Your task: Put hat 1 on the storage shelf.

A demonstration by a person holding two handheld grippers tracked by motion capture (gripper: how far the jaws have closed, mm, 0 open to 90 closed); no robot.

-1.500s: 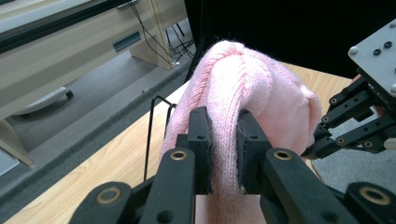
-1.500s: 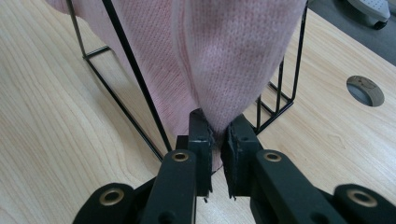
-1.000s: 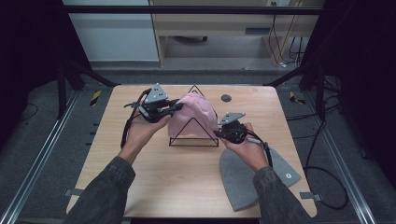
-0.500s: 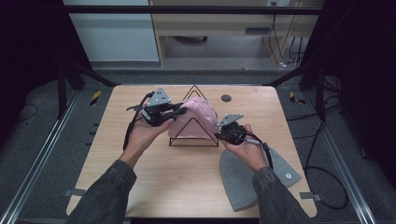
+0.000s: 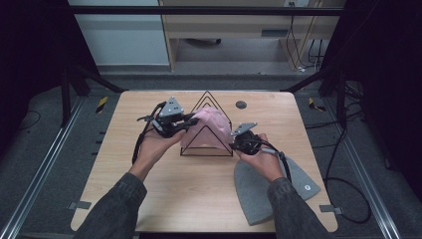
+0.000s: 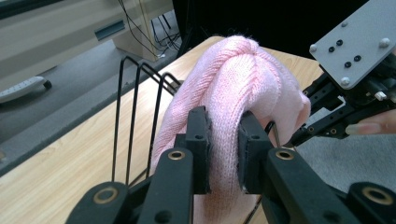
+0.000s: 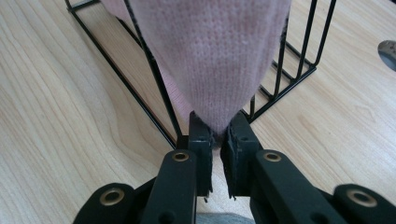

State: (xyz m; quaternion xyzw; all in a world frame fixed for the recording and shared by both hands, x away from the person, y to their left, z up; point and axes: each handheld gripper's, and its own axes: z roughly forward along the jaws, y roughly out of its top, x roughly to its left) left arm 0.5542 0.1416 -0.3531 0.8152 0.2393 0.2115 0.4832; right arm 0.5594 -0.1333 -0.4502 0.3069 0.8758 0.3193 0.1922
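Two claws grip one pink knitted beanie near the middle of the high view, where it drapes over a black wire rack made of triangular frames standing on the light wooden surface. Left of centre, the left claw, held in the person's left hand, reaches the hat's left side; in the left gripper view its two black jaws are closed part way on a thick fold of the pink knit, squeezing the fabric between the pads, with the rack's wires rising at the left of that frame and the other gripper's grey plate at upper right. Right of the rack, the right claw, held in the right hand, meets the hat's lower right corner; in the right gripper view its jaws are nearly shut, pinching the narrow bottom tip of the pink fabric just above the surface, the rack's base wire running diagonally beside it. Lower right in the high view, a grey beanie lies flat on the surface, partly under the right forearm. Near the surface's far edge, upper right of the rack, sits a small dark round object.
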